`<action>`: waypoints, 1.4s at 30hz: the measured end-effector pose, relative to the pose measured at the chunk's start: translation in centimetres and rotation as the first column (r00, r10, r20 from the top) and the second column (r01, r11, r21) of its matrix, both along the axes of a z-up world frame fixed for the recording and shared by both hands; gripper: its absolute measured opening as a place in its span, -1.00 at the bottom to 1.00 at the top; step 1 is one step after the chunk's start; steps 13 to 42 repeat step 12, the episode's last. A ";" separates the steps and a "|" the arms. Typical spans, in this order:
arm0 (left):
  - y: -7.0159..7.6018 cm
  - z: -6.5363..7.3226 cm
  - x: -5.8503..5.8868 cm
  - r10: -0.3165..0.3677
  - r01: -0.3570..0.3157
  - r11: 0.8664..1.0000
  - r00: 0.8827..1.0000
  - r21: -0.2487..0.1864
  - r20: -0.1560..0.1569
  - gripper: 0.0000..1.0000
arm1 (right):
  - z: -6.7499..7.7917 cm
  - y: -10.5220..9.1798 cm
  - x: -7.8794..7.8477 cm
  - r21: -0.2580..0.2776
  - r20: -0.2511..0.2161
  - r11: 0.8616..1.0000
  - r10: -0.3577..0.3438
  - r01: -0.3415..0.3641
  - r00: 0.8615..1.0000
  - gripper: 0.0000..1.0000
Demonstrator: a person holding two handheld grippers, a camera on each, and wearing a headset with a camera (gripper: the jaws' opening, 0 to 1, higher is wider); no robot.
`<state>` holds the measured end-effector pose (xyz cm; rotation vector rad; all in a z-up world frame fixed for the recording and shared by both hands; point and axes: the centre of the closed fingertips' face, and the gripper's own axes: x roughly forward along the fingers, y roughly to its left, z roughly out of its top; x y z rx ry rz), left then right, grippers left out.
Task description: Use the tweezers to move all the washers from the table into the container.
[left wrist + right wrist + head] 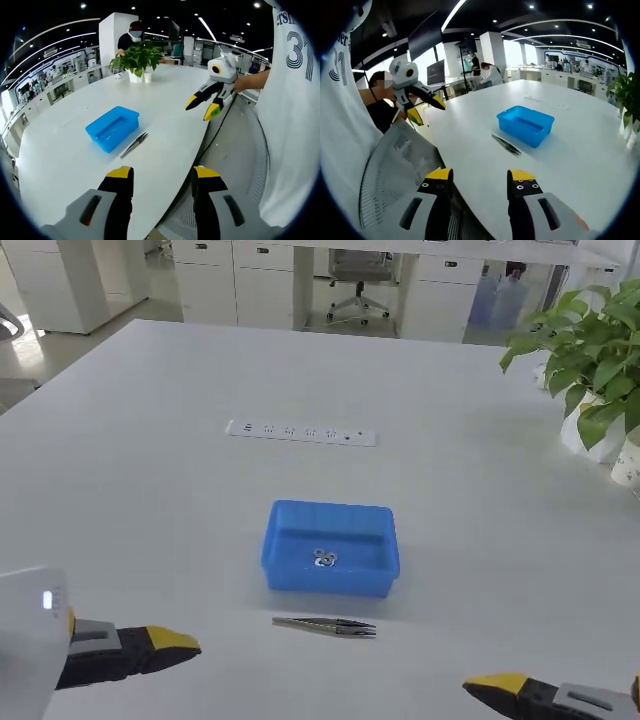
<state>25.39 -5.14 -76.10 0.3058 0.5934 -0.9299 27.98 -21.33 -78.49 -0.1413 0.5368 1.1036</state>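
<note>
I see the tweezers (325,625) lying flat on the white counter (150,500), just in front of the near wall of the container (330,510) and roughly parallel to it, with a thin strip of bare counter between the two. They are slim, silvery metal, long and narrow, and neither hand-held gripper touches them.

The container is a shallow, open-topped blue plastic tray with rounded corners. On its floor, near the middle, sits a small cluster of washers (323,558): tiny, shiny, ring-shaped. From the head view they look like two or three bunched together, but they are too small for me to count with confidence.

My left hand-held gripper (163,175) is at the lower left of the head view, low over the near edge of the counter and well apart from the tweezers. In its own view the yellow-tipped black jaws stand wide apart with nothing between them. My right hand-held gripper (480,175) is at the lower right of the head view, also short of the tweezers. Its jaws are spread wide too, and it carries nothing.

Beyond the container a white power strip (300,432) lies across the counter, and a leafy green plant (590,350) in a white pot stands at the far right.
</note>
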 end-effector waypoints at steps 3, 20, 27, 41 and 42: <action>-0.3 0.1 -0.1 -0.008 0.007 1.000 1.000 -0.009 -0.004 0.03 | 0.1 -0.1 0.2 -0.003 0.006 1.000 -0.006 0.006 1.000 -0.12; -0.6 0.0 -0.3 -0.034 0.034 0.999 0.999 0.007 -0.012 0.03 | 0.8 -0.2 0.9 -0.023 0.063 1.000 -0.006 0.008 0.998 -0.16; -0.6 0.0 -0.3 -0.034 0.034 0.999 0.999 0.007 -0.012 0.03 | 0.8 -0.2 0.9 -0.023 0.063 1.000 -0.006 0.008 0.998 -0.16; -0.6 0.0 -0.3 -0.034 0.034 0.999 0.999 0.007 -0.012 0.03 | 0.8 -0.2 0.9 -0.023 0.063 1.000 -0.006 0.008 0.998 -0.16; -0.6 0.0 -0.3 -0.034 0.034 0.999 0.999 0.007 -0.012 0.03 | 0.8 -0.2 0.9 -0.023 0.063 1.000 -0.006 0.008 0.998 -0.16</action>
